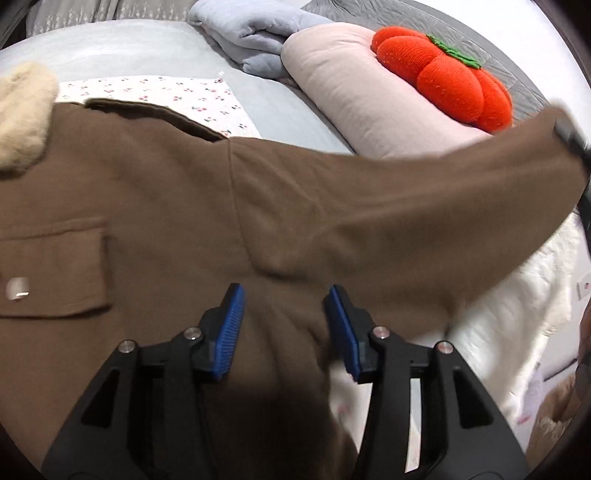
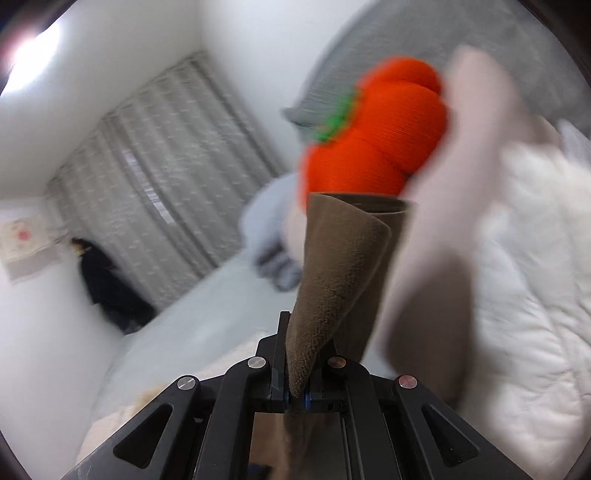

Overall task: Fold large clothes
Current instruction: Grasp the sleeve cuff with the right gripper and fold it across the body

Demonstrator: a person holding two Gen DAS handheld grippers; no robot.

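A brown coat (image 1: pixel 155 206) lies spread across the bed (image 1: pixel 122 55), filling most of the left wrist view, its cream fur collar (image 1: pixel 22 114) up at ten o'clock and a flap pocket (image 1: pixel 55 269) with a pale button (image 1: pixel 16 288) out at nine. The left gripper (image 1: pixel 284 325) hangs just over the coat's body near six o'clock, its blue-padded fingers (image 1: pixel 231 332) spread wide with brown cloth between them, nothing caught. One sleeve (image 1: pixel 424 192) stretches away toward three o'clock, lifted off the bedding, its far end meeting a dark shape at the frame's edge. In the right wrist view the right gripper (image 2: pixel 300 397) is pressed together on the sleeve cuff (image 2: pixel 332 266), which stands up from the fingers in a curled brown cone toward twelve o'clock. Beyond it, badly blurred, sits an orange pumpkin cushion (image 2: pixel 380 136), leaning on a long pale pink pillow (image 2: pixel 454 206). From the left camera that same cushion (image 1: pixel 443 70) rests at one o'clock on the pink pillow (image 1: pixel 354 92), with a folded grey-blue blanket (image 1: pixel 251 33) at twelve and a floral sheet (image 1: pixel 166 96) showing past the coat's shoulder. A white quilt (image 1: pixel 517 306) lies at four o'clock.
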